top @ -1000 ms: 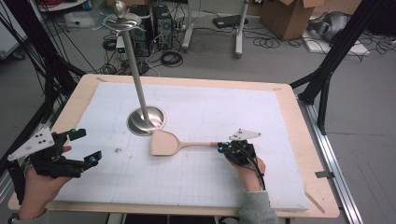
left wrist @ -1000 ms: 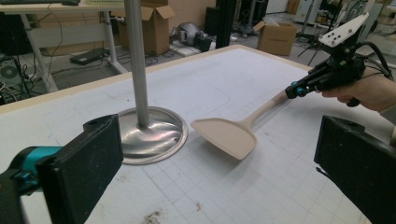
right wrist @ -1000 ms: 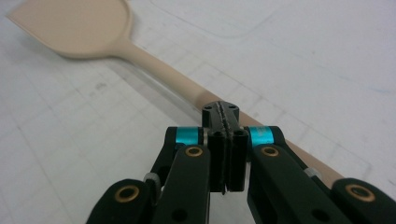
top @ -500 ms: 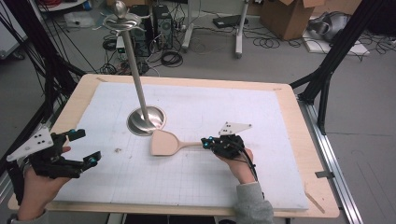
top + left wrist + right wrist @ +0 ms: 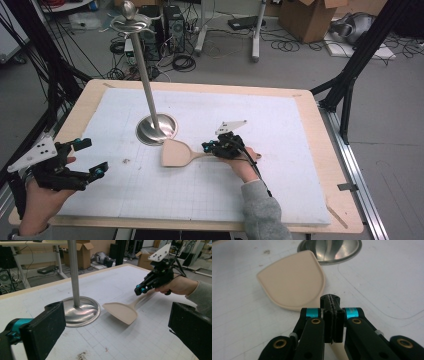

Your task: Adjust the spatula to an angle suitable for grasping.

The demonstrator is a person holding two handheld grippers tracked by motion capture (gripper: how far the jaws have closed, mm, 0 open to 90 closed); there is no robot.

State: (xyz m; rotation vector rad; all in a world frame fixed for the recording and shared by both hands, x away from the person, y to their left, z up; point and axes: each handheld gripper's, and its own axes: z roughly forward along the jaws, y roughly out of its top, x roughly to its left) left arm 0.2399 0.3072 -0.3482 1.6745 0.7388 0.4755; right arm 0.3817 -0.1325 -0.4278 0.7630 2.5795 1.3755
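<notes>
Wooden spatula (image 5: pixel 176 153) clamped in right gripper (image 5: pixel 209 147) fingers.

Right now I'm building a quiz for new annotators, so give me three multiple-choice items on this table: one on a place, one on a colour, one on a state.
1. Where is the spatula blade?
A. beside the stand's round base
B. hung on the stand's top
C. off the table

2. What colour is the spatula?
A. black
B. pale beige
C. red

3. How are the right gripper jaws?
A. wide open
B. shut on the spatula's handle
C. shut on the stand's pole

A: the blade lies next to the metal stand base.
B: it shows beige in the right gripper view.
B: the handle runs between the closed pads.
</notes>
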